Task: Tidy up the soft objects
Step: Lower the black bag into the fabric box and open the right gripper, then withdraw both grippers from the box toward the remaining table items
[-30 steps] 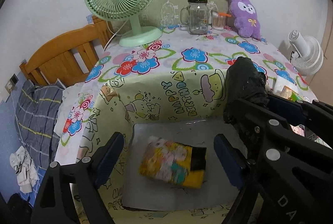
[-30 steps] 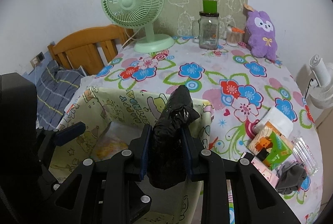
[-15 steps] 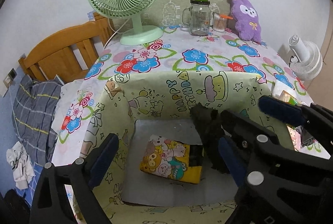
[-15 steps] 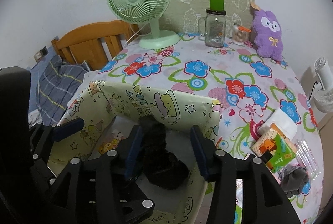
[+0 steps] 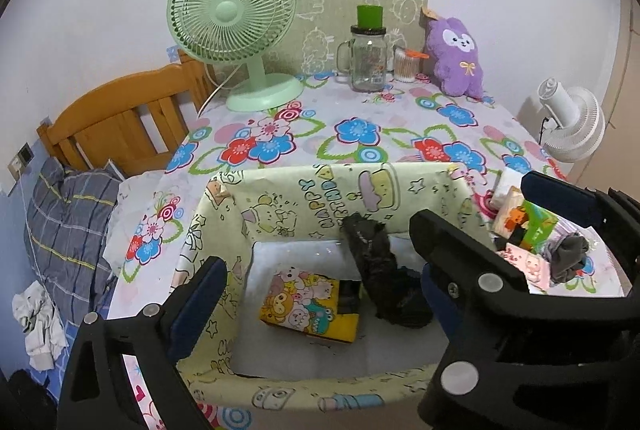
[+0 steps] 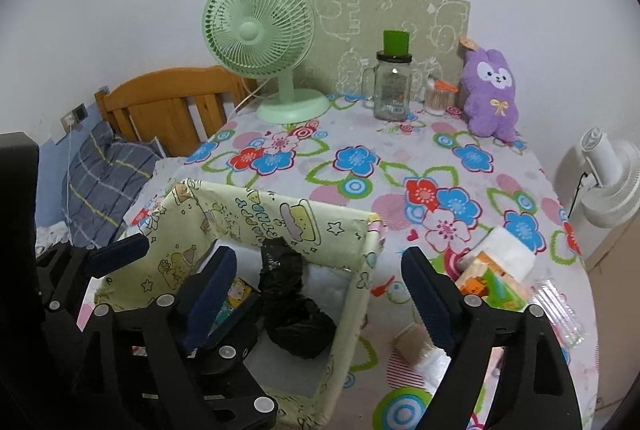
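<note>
A pale yellow cartoon-print box (image 5: 320,186) (image 6: 280,218) stands at the table's near left. Inside lie a yellow cartoon-print pack (image 5: 308,304) and a black plastic bundle (image 5: 380,270) (image 6: 290,302), which leans against the far right wall. My right gripper (image 6: 316,294) is open above the box's right wall, apart from the bundle. My left gripper (image 5: 320,290) is open and empty over the box. A grey cloth (image 5: 568,254) lies right of the box.
A tissue pack and a green carton (image 6: 496,278) lie right of the box, with a clear wrapper (image 6: 560,314). At the back stand a green fan (image 6: 260,42), a glass jar (image 6: 392,90) and a purple plush (image 6: 492,94). A white fan (image 6: 604,182) stands beside the table.
My right gripper carried the black bundle down into the box, opened and let it go. It has since drawn back with its jaws wider. The left gripper stayed open.
</note>
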`<control>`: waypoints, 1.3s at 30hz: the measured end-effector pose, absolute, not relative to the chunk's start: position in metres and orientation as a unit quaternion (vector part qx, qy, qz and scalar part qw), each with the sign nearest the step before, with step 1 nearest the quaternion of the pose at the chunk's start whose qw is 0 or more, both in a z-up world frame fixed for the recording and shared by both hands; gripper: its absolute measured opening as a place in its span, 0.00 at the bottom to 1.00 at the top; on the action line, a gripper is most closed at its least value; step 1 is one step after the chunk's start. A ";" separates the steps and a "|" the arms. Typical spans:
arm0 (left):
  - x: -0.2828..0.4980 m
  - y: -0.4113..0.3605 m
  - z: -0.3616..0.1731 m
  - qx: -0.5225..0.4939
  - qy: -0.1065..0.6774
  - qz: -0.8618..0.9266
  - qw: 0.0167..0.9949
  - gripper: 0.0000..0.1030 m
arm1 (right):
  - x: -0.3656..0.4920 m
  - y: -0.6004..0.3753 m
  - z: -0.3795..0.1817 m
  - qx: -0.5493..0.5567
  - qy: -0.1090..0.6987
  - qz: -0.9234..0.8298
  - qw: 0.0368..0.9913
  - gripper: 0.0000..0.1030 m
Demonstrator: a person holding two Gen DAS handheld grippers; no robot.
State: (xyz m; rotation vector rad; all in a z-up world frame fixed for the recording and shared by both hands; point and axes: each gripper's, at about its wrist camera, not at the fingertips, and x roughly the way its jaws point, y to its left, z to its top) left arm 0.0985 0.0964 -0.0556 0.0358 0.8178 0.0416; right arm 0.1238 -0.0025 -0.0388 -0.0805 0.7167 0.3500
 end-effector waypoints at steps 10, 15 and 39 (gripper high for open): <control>0.084 0.079 -0.038 0.023 0.375 0.013 0.927 1.00 | 0.104 -0.020 -0.018 -0.046 0.318 0.152 0.935 0.93; 0.075 0.068 -0.028 0.026 0.363 0.008 0.932 1.00 | 0.095 -0.030 -0.009 -0.042 0.304 0.150 0.940 0.94; 0.043 0.006 -0.006 0.041 0.326 -0.016 0.944 1.00 | 0.054 -0.097 0.011 -0.030 0.268 0.120 0.956 1.00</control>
